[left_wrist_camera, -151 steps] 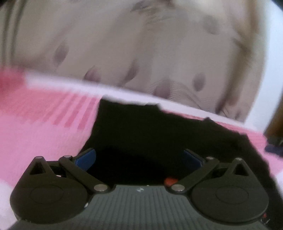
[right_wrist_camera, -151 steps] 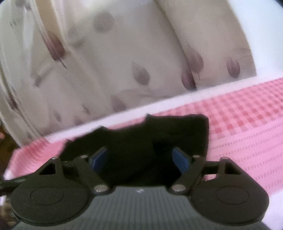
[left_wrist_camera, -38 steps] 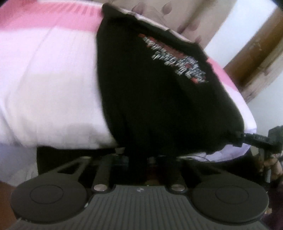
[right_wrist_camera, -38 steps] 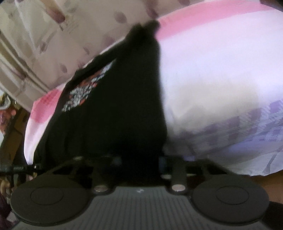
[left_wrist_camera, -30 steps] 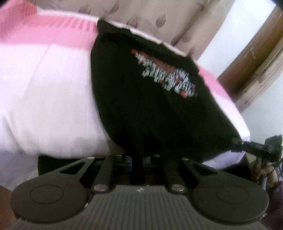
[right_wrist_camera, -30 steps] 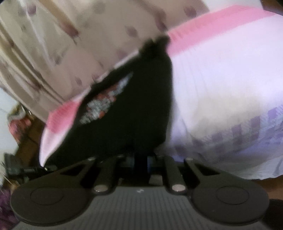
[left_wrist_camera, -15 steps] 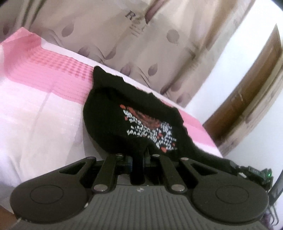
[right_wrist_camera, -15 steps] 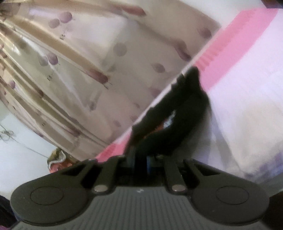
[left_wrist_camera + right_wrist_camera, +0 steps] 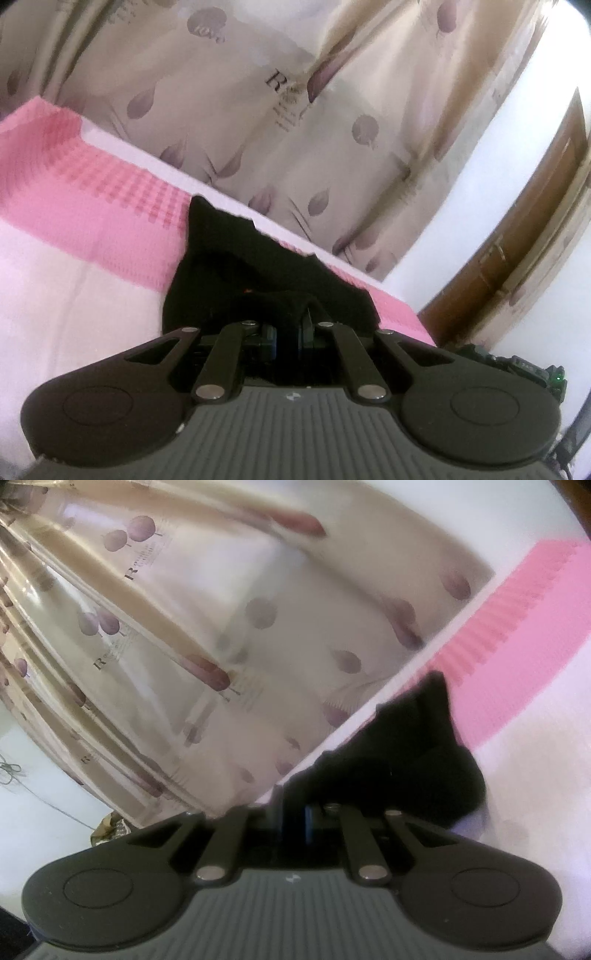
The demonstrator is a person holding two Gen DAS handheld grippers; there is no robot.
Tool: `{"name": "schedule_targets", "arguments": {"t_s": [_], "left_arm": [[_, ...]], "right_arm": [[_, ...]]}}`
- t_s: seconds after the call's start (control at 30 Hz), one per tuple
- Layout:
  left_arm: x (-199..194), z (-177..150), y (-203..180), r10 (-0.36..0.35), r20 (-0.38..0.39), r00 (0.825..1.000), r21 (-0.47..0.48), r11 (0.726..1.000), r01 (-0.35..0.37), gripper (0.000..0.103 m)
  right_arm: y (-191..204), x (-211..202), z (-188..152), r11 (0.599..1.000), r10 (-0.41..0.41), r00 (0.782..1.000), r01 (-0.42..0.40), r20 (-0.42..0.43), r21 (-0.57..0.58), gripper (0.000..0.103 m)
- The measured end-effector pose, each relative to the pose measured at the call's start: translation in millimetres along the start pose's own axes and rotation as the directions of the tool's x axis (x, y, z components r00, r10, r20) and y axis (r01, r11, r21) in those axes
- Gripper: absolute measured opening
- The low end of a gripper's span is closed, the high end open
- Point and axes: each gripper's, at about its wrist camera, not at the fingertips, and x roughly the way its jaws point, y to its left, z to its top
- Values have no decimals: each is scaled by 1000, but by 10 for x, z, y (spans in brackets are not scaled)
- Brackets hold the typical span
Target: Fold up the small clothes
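A small black T-shirt (image 9: 236, 254) lies on the pink and white bed sheet (image 9: 74, 280), its far end near the bed's far edge. My left gripper (image 9: 287, 334) is shut on the near hem of the shirt, and the cloth rises in a fold over its blue pads. In the right wrist view the same black shirt (image 9: 417, 753) runs away from my right gripper (image 9: 293, 818), which is shut on the other near corner. The shirt's printed front is hidden under the lifted cloth.
A beige curtain with purple leaves (image 9: 295, 110) hangs just behind the bed's far edge. A brown wooden door frame (image 9: 524, 236) and white wall stand to the right. Pink checked bedding (image 9: 517, 627) stretches to the right of the shirt.
Both grippers have risen and tipped up towards level, carrying the near hem up and over the shirt. The red and white print, visible earlier, is now covered.
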Motion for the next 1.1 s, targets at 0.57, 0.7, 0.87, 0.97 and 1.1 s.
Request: {"name": "schedule_targets", "arguments": {"t_s": [0.57,0.7,0.87,0.97,1.1], "left_arm": [[1052,806,220,87,111,990,-10,996,-86,8],[1487,1001,347,126,122,984,-24,992,-124,8],[2072,1144,593,186,94,978,-31,982,-184,9],[2365,1162,745,213,70,975,-37,977,-211,9],[2624,1134,970,207,39,978,-68,977,-204,12]], "right_arm": [[-287,1108,903,994,-107,994,107,30,6,11],[-509,1521,1100,989,-144,989,143,24,30,10],[-878,2023,1213,976,-206,979,205,2,76,10],[-1111,2253,1209,966,-235,972,235,-7,112,10],[-1397,2443,1152,956,-232,973,226,7,184,13]]}}
